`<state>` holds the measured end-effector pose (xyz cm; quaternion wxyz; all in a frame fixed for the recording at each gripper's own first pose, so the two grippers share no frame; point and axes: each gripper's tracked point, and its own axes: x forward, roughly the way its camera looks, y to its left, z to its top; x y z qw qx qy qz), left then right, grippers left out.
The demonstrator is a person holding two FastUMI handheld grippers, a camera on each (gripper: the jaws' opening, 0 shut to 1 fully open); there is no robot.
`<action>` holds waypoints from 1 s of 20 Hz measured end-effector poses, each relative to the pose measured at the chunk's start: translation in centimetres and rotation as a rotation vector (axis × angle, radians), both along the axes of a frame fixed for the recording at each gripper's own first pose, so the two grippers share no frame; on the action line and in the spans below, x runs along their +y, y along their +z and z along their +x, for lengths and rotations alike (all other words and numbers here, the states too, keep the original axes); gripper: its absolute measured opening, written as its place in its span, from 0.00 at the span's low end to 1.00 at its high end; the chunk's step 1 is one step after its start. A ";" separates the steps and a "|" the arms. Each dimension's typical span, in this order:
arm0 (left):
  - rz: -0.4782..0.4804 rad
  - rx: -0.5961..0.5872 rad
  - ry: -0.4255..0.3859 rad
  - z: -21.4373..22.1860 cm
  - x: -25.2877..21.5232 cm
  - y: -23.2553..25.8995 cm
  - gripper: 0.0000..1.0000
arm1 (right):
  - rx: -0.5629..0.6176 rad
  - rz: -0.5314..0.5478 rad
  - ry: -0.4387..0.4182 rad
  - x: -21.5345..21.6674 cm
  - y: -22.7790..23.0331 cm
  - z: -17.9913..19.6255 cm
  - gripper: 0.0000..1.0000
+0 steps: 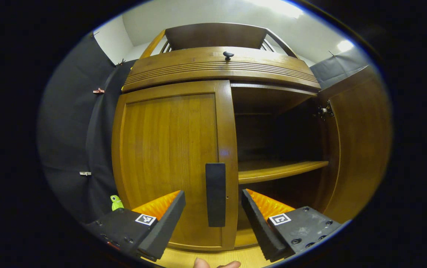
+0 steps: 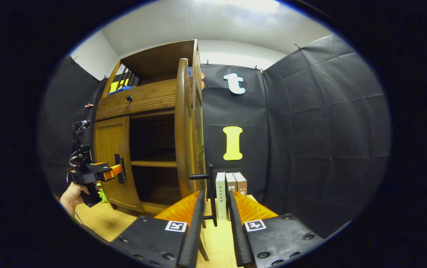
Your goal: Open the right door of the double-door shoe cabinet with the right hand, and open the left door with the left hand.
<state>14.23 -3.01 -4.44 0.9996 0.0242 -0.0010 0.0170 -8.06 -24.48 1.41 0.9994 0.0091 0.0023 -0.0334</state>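
Observation:
The wooden shoe cabinet (image 1: 213,67) fills the left gripper view. Its left door (image 1: 168,160) is closed, with a dark upright handle (image 1: 215,194) on its right edge. My left gripper (image 1: 213,208) is open, one finger on each side of that handle and not touching it. The right door (image 1: 358,141) stands swung open, baring a shelf (image 1: 280,169). In the right gripper view the right door (image 2: 182,126) is seen edge-on. Its handle (image 2: 211,193) sits between the fingers of my right gripper (image 2: 215,201), which is narrowly open; a gap shows beside the handle. The left gripper (image 2: 111,172) is at the left door's handle.
Three books (image 2: 230,193) stand upright on the wooden floor (image 2: 220,238) just right of the open door. A small green toy (image 1: 115,202) sits low at the cabinet's left. A drawer knob (image 1: 228,55) is above the doors. A hand (image 2: 72,195) holds the left gripper.

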 end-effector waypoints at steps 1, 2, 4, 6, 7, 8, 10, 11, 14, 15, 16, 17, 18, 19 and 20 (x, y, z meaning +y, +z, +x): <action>-0.002 0.009 0.004 0.4 0.1 -0.3 0.96 | -0.004 -0.029 -0.050 -1.7 0.0 -0.2 0.63; -0.003 0.016 0.006 0.9 0.1 -0.5 0.93 | -0.015 -0.046 -0.085 -2.6 0.4 -0.4 0.81; -0.007 0.023 0.013 1.8 0.3 -0.8 0.93 | -0.058 -0.058 -0.132 -3.8 1.4 -1.0 0.98; -0.015 0.019 0.026 2.4 0.6 -1.1 0.89 | -0.069 -0.044 -0.161 -5.0 1.2 -1.4 0.98; -0.018 0.013 0.031 2.6 0.8 -1.1 0.86 | -0.062 -0.031 -0.161 -5.3 0.8 -1.6 0.98; -0.025 0.010 0.038 2.9 1.1 -1.1 0.83 | -0.056 -0.018 -0.166 -5.6 0.6 -1.6 1.00; -0.050 0.034 0.030 3.6 1.0 -1.5 0.76 | -0.040 -0.007 -0.182 -6.6 0.0 -1.6 0.98; -0.057 0.056 0.026 4.0 1.1 -2.0 0.72 | -0.035 -0.009 -0.192 -7.0 -0.2 -1.6 0.99; -0.091 0.076 -0.011 4.4 0.3 -2.4 0.56 | -0.035 0.000 -0.199 -7.2 -0.1 -1.8 0.98; -0.088 0.074 -0.010 4.4 0.2 -2.5 0.50 | -0.034 0.001 -0.200 -7.2 -0.2 -1.9 0.98; -0.070 0.073 -0.001 4.5 0.1 -2.6 0.43 | -0.034 0.000 -0.203 -7.3 -0.2 -2.1 0.98; -0.051 0.073 0.007 4.4 0.2 -2.5 0.37 | -0.032 -0.001 -0.205 -7.3 -0.3 -2.1 0.98; -0.048 0.075 0.013 4.3 0.2 -2.5 0.36 | -0.033 -0.002 -0.203 -7.2 -0.2 -2.3 0.98; -0.053 0.087 0.019 4.3 0.2 -2.7 0.34 | -0.033 -0.001 -0.201 -7.1 -0.1 -2.4 0.98; -0.061 0.103 0.024 4.0 0.2 -2.8 0.33 | -0.035 0.001 -0.196 -6.8 -0.1 -2.4 0.98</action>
